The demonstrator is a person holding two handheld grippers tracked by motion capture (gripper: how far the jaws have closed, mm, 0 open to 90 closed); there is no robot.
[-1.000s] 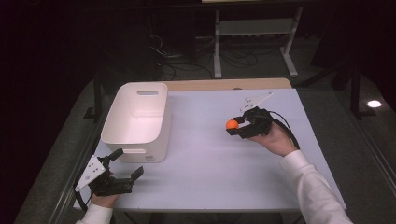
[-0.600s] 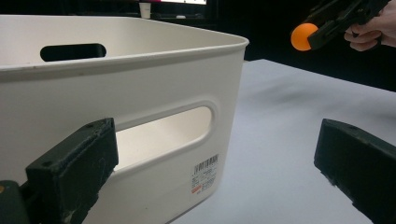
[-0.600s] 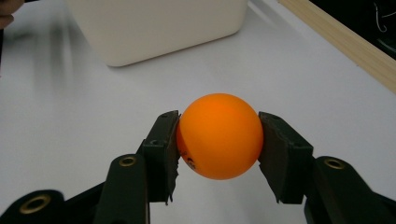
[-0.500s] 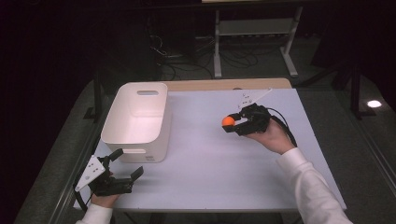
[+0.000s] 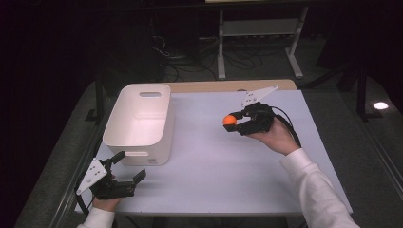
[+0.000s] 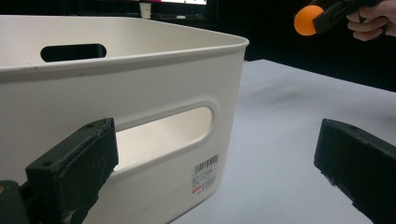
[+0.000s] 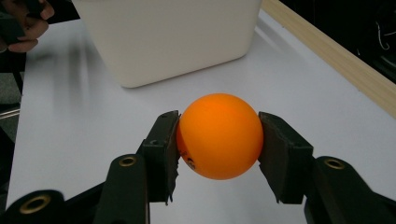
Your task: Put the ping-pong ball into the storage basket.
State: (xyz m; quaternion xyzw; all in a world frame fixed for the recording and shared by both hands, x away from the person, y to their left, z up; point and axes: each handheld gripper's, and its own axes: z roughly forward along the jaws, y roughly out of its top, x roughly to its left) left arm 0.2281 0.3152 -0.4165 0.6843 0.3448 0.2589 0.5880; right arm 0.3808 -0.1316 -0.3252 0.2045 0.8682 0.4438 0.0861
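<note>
An orange ball hangs above the middle right of the white table, with my right gripper shut on it. In the right gripper view both pads press the sides of the ball, which points toward the white bin. The white bin stands at the table's left. My left gripper rests open near the front left corner, just in front of the bin. In the left gripper view its jaws stand wide apart before the bin's near wall, and the ball shows at the top right.
A wooden strip runs along the table's far edge. Behind the table a metal stand and cables lie on the dark floor. Bare tabletop lies between the bin and my right hand.
My right gripper with the ball has drifted slightly left and away from me, toward the bin. The left gripper has stayed where it was.
</note>
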